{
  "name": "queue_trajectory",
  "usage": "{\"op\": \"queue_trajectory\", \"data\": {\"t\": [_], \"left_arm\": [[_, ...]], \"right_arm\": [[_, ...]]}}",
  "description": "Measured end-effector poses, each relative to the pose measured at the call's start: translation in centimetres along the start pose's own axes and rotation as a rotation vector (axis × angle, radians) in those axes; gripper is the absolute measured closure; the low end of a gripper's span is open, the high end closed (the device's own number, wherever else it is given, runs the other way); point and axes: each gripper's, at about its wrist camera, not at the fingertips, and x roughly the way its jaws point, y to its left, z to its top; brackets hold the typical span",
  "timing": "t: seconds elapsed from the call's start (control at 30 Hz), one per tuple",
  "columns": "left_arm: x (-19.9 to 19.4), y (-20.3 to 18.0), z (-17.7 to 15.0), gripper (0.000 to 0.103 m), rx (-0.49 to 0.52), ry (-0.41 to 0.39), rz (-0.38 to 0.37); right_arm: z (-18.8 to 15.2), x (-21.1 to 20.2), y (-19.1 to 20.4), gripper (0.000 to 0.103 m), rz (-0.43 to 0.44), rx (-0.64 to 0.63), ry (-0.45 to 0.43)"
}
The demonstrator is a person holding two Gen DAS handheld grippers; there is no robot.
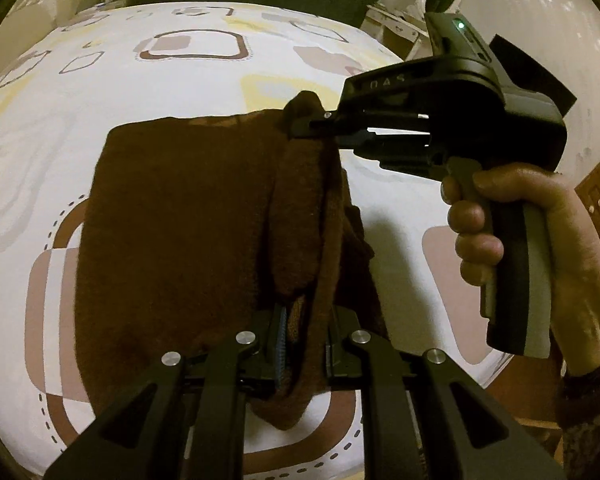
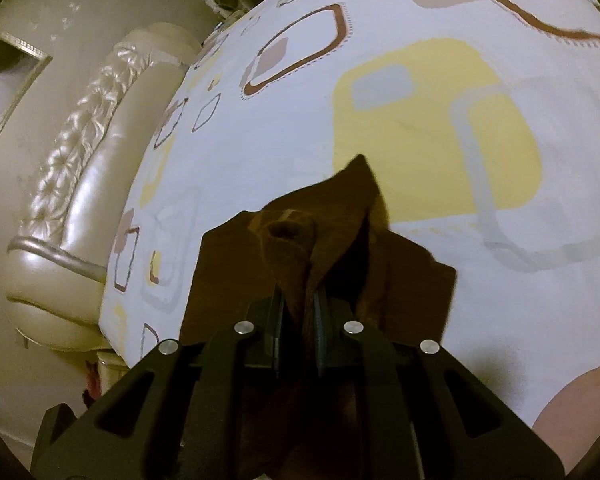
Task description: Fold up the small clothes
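Draping brown cloth (image 1: 180, 216) hides patterned sheet (image 1: 220, 80).

Only one marking readable: raised letters on the black top housing of the right gripper (image 1: 312, 122), seen in the left wrist view, looking like "OAS", partly in shadow and uncertain. Beside them, a small lit green lamp (image 1: 460, 24) on the same housing, no text. Nothing legible in the right wrist view.
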Motion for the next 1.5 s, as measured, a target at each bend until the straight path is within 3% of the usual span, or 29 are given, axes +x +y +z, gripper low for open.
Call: {"op": "queue_trajectory", "data": {"t": [0.43,0.9,1.2,1.27,1.5], "left_arm": [[2.3,-1.9,0.1,0.087,0.079,0.024,0.048],[2.8,-2.3,-0.5,0.085,0.095,0.017,0.063],[1.9,-2.4,-1.6,0.069,0.115,0.009,0.002],[2.0,-2.5,-2.1,0.063,0.128,0.023,-0.009],[2.0,-4.0,-2.9,0.054,0.195,0.04,-0.007]], "right_arm": [[-0.5,0.5,-4.4,0.092,0.093,0.101,-0.018],[-1.5,1.0,-7.3,0.087,0.173,0.185,-0.037],[-2.8,-0.9,-9.1,0.076,0.166,0.251,-0.093],[-3.2,-1.6,-9.4,0.065,0.131,0.258,-0.105],[-5.7,-3.9,-10.4,0.059,0.119,0.294,-0.129]]}}
